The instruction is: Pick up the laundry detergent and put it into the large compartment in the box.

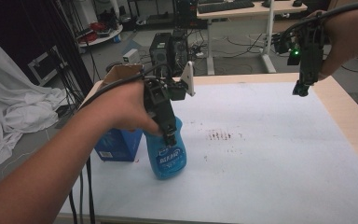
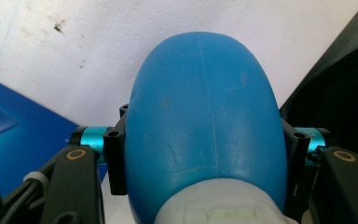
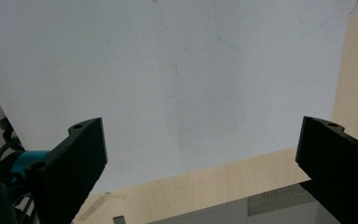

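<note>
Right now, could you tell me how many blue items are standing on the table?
2: the blue bottle, clamped by the left hand-held gripper near the table's left front, and the blue box just left of it.

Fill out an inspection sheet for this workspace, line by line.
Surface: wooden table under a white sheet, with dark reddish specks mid-sheet.
Job's things: blue bottle upright near the front left.
Clutter: blue box with open cardboard flaps, beside the bottle.
Grippers: left gripper shut on the bottle's upper part; right gripper open, raised above the far right edge, empty.
Cables: black cable trailing from the left gripper.
Surroundings: white cloth at left, desk beyond.
</note>
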`<action>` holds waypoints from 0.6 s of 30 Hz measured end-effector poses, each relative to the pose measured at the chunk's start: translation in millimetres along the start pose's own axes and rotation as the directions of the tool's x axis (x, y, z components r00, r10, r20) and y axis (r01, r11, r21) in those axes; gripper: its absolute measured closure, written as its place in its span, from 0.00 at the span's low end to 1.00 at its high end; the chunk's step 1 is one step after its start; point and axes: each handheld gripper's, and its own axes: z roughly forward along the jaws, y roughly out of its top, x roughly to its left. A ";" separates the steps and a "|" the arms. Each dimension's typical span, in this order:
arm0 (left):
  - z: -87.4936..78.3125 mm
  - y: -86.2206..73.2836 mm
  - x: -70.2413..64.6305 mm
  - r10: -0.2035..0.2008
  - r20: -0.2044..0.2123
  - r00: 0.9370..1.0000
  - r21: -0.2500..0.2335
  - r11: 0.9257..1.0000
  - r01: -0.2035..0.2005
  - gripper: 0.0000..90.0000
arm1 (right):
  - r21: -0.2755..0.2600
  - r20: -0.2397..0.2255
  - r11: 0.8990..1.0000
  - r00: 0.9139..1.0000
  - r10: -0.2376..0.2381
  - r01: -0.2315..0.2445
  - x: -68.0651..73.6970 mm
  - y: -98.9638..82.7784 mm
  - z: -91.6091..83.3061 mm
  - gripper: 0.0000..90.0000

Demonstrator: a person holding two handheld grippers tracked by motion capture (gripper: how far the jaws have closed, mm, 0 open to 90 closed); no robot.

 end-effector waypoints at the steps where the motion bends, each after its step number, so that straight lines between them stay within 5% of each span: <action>1: -4.9 0.1 -0.1 0.004 0.000 1.000 0.002 1.000 -0.004 0.42 | -0.002 -0.001 1.000 1.000 -0.004 0.004 -0.4 0.3 0.3 0.01; 9: -54.7 1.4 5.3 0.001 -0.009 1.000 -0.008 1.000 -0.001 0.42 | -0.002 -0.002 1.000 1.000 -0.013 0.013 -0.4 4.1 2.0 0.01; 11: -54.7 1.4 5.3 0.001 -0.009 1.000 -0.008 1.000 -0.001 0.42 | -0.002 -0.003 1.000 1.000 -0.012 0.012 -0.2 4.8 2.0 0.01; 18: -104.9 -1.4 21.9 -0.058 0.008 0.998 -0.017 0.998 0.058 0.42 | -0.002 -0.005 1.000 1.000 -0.020 0.020 -1.0 7.5 3.6 0.01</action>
